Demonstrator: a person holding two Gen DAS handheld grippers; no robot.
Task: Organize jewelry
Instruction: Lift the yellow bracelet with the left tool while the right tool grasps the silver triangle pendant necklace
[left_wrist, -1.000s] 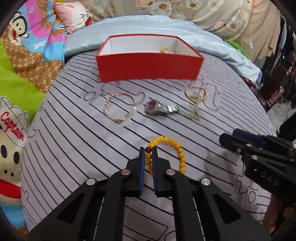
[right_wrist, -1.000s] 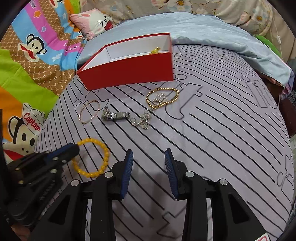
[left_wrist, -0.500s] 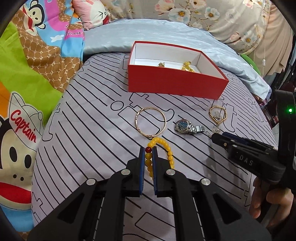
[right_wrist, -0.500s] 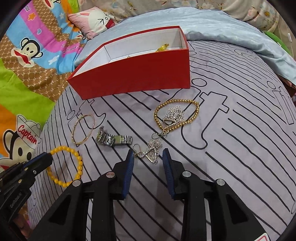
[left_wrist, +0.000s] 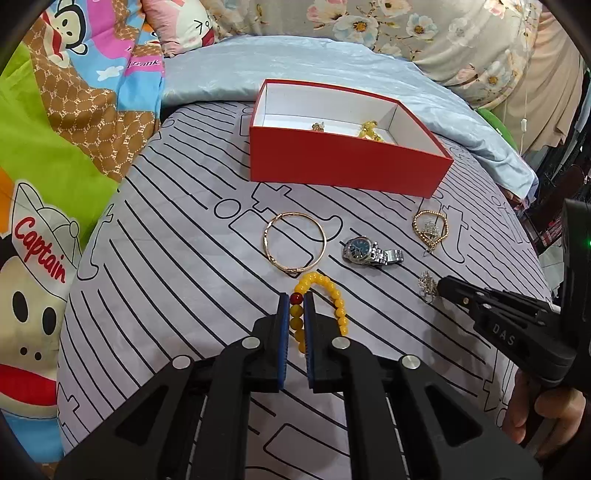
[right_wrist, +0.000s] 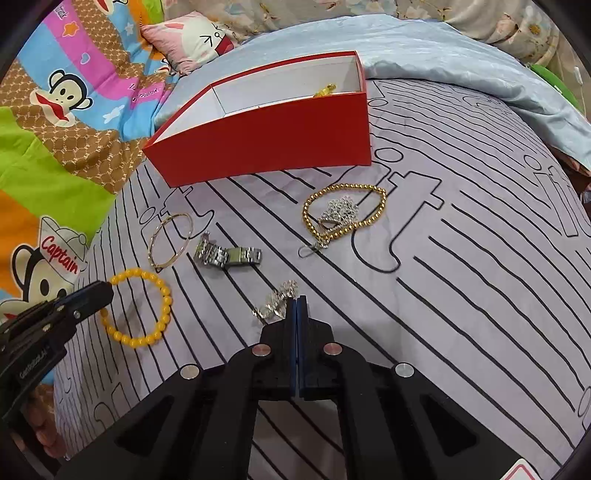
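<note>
My left gripper (left_wrist: 296, 296) is shut on a yellow bead bracelet (left_wrist: 334, 295) with one red bead; it also shows in the right wrist view (right_wrist: 162, 295). My right gripper (right_wrist: 297, 300) is shut on a small silver chain piece (right_wrist: 275, 304), seen too in the left wrist view (left_wrist: 427, 285). On the striped grey cloth lie a thin gold bangle (left_wrist: 294, 243), a silver watch (left_wrist: 364, 252) and a gold bead bracelet (right_wrist: 343, 212) with a silver piece inside it. The open red box (left_wrist: 343, 162) holds small gold items (left_wrist: 367, 130).
The cloth (right_wrist: 480, 258) covers a rounded cushion that drops off at its edges. A cartoon blanket (left_wrist: 48, 155) lies to the left, a pale blue sheet (left_wrist: 295, 55) and pillows behind the box. A hand (left_wrist: 550, 413) holds the right gripper.
My right gripper moved forward to the silver chain piece and closed on it. My left gripper stayed shut on the yellow bracelet and shifted left, so the box appears further right.
</note>
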